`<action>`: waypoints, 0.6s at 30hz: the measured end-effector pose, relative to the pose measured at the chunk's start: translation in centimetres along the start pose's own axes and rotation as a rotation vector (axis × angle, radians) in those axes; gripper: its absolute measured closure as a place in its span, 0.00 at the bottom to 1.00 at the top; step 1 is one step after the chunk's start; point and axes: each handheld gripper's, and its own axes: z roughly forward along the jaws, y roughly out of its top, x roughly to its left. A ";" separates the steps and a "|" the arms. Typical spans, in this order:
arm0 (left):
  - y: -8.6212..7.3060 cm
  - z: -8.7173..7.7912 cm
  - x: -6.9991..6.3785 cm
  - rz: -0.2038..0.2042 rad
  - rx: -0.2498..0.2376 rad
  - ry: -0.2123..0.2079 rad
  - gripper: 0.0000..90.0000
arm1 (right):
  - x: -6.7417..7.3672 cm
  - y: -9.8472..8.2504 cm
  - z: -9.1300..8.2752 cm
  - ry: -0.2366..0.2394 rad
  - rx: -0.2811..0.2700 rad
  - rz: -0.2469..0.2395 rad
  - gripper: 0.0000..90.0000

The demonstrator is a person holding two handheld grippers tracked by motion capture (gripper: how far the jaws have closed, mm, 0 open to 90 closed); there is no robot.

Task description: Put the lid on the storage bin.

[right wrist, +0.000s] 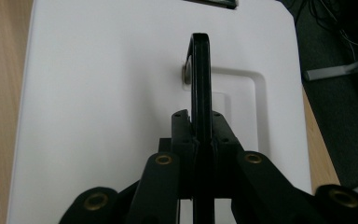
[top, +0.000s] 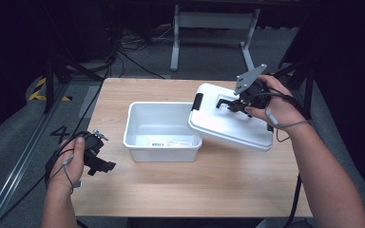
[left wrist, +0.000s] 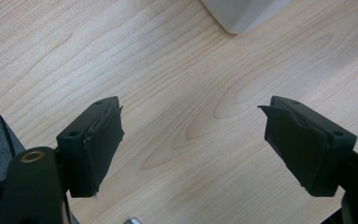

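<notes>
Gripping the black handle [right wrist: 200,88] of a white lid [top: 232,118], the right gripper [top: 237,103] holds that lid tilted, its left edge over the right rim of an open white bin [top: 161,130]. In the right gripper view the 2 jaws are clamped tight on the upright handle. The bin sits near the middle of the wooden table [top: 195,180], a barcode label on its front wall. The left gripper [left wrist: 193,140] hangs over bare wood just left of the bin, jaws spread wide with nothing between them.
</notes>
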 end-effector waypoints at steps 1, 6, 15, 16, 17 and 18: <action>0.0 0.0 0.0 -0.001 -0.003 -0.002 0.22 | 0.1 0.5 0.1 0.003 -0.007 -0.008 0.94; -0.1 0.0 -0.1 -0.013 -0.002 -0.009 0.22 | 0.4 2.6 1.0 0.020 -0.038 -0.033 0.94; -0.2 -0.2 0.1 -0.012 -0.008 -0.008 0.22 | 1.0 6.2 2.9 0.043 -0.050 -0.089 0.94; -0.2 -0.2 0.1 -0.013 -0.010 -0.009 0.22 | 1.2 6.7 3.1 0.043 -0.055 -0.100 0.94; -0.2 -0.2 0.1 -0.013 -0.012 -0.010 0.22 | 1.3 7.0 3.3 0.047 -0.056 -0.105 0.94; -0.2 -0.2 0.2 -0.011 -0.012 -0.008 0.22 | 1.4 7.5 3.5 0.050 -0.063 -0.113 0.94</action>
